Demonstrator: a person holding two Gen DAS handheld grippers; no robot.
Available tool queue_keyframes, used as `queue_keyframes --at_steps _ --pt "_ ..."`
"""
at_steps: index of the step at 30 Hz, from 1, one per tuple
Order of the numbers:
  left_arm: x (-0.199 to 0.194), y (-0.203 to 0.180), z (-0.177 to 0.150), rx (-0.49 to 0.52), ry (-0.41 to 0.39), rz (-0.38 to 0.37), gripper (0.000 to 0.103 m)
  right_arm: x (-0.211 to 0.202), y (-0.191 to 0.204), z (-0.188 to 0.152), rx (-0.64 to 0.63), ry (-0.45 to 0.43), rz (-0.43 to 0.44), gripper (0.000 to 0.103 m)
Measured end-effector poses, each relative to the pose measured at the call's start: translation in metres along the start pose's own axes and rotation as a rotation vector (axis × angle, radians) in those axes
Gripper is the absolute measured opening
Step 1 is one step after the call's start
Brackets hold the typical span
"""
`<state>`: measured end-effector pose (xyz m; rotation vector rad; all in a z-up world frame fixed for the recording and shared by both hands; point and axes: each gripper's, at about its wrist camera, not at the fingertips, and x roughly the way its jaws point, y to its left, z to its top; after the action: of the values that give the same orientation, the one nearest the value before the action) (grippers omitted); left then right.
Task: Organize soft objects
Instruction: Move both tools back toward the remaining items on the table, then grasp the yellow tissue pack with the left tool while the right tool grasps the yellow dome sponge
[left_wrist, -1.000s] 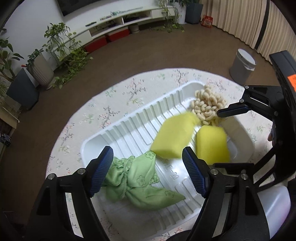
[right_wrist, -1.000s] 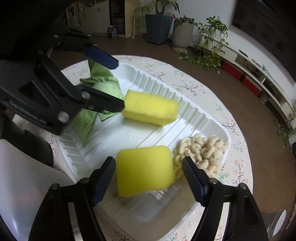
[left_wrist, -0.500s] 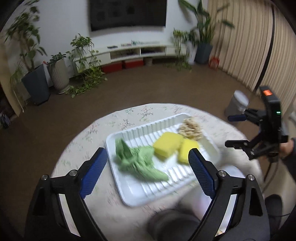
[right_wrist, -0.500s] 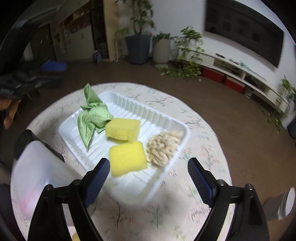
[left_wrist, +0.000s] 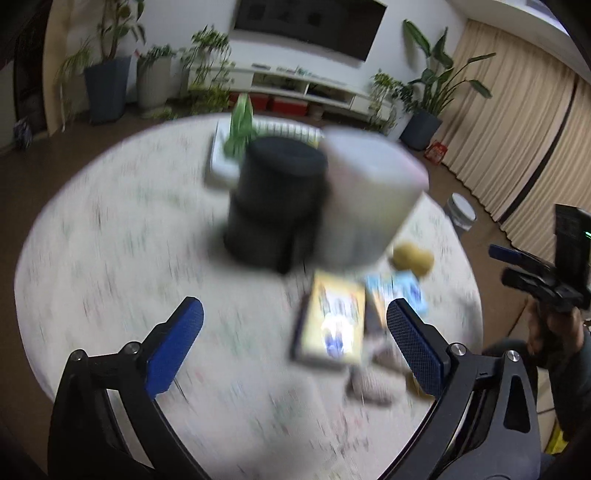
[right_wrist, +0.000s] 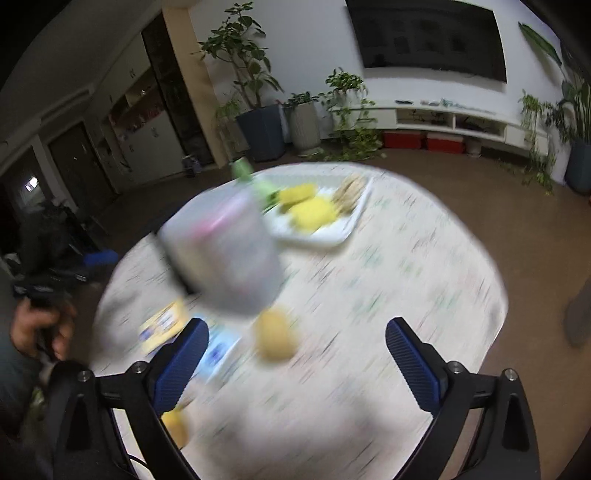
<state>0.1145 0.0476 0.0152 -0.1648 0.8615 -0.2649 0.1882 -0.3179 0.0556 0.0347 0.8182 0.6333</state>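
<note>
Left wrist view, black cylinder (left_wrist: 277, 199), pale container (left_wrist: 369, 192) blocking white tray (left_wrist: 218, 155)

Both wrist cameras looked steeply down from well back over the round table (left_wrist: 110, 229), left from one side, right from the other, sharing the white tray (right_wrist: 332, 236).

Table top (left_wrist: 110, 240) smeared by motion blur, tray (left_wrist: 218, 162) half hidden (behind dark canister (left_wrist: 277, 199))
</note>
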Motion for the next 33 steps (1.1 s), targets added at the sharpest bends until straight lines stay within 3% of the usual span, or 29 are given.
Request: queue_keyframes --at_steps 5,12,19,33 --pt "0.009 -0.02 -0.029 0.04 0.019 0.032 0.101 -0.003 0.063 -0.053 -0.059 0.031 0.017 0.1" --pt "0.021 -0.034 -0.026 0.113 0.028 0.071 0.101 0.019 0.127 -0.085 -0.24 0.097 -0.044 0.097" --pt "0.046 -0.042 -0.022 0.173 0.099 0.065 0.101 0.041 0.124 -0.096 -0.169 0.151 -0.028 0.084" --pt "0.077 -0.027 -0.014 0.17 0.193 0.095 0.101 0.056 0.125 -0.097 -0.172 0.185 -0.021 0.077"
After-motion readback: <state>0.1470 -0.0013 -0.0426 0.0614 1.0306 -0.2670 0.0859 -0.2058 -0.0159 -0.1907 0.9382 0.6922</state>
